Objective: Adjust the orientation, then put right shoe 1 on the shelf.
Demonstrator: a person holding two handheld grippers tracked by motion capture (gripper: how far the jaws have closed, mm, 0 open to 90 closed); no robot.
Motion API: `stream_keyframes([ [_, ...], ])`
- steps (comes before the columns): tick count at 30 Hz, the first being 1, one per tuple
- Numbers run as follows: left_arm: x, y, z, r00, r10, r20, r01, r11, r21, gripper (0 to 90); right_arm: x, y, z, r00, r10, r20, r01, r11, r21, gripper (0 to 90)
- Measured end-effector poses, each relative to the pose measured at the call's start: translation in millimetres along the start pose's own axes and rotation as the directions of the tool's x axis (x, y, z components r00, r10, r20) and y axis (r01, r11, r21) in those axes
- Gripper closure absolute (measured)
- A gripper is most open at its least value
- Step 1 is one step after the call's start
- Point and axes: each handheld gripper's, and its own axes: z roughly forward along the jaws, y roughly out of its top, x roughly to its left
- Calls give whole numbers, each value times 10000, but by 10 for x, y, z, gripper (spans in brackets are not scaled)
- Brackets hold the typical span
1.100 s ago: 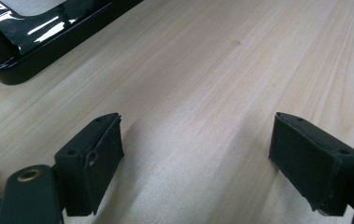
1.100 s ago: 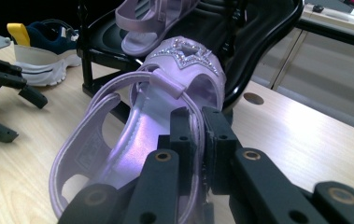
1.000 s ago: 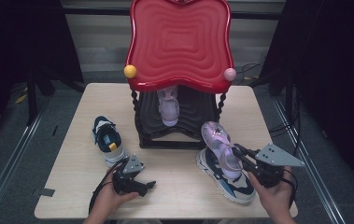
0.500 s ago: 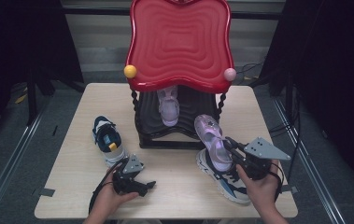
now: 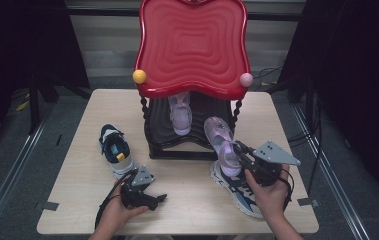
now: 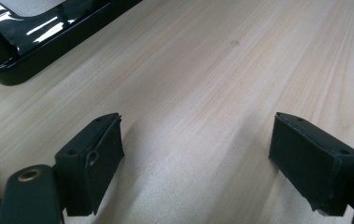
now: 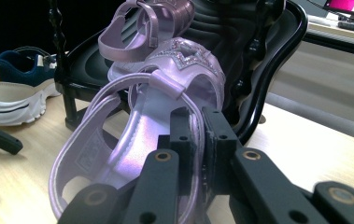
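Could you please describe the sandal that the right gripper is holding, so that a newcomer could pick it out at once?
Start at the tall black rack with the wavy red top at the back of the light wooden table. Just off its front right corner, the right gripper is shut on a glossy lilac strappy sandal, above a white, black and blue sneaker. Its twin sits inside the rack; this one is held.

Two lilac sandals, two sneakers, one red-topped black rack, two tools
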Motion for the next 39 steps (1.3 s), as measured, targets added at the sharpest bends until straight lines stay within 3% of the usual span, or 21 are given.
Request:
stream_keyframes([
  [22, -13, -3, 5, 10000, -68, 60, 68, 10000, -69, 167, 129, 72, 238, 9966, 144, 808, -139, 9999, -60, 834],
  [39, -14, -2, 5, 10000, -47, 72, 47, 10000, -66, 167, 135, 73, 443, 9840, 556, 1693, -522, 9983, -244, 835],
])
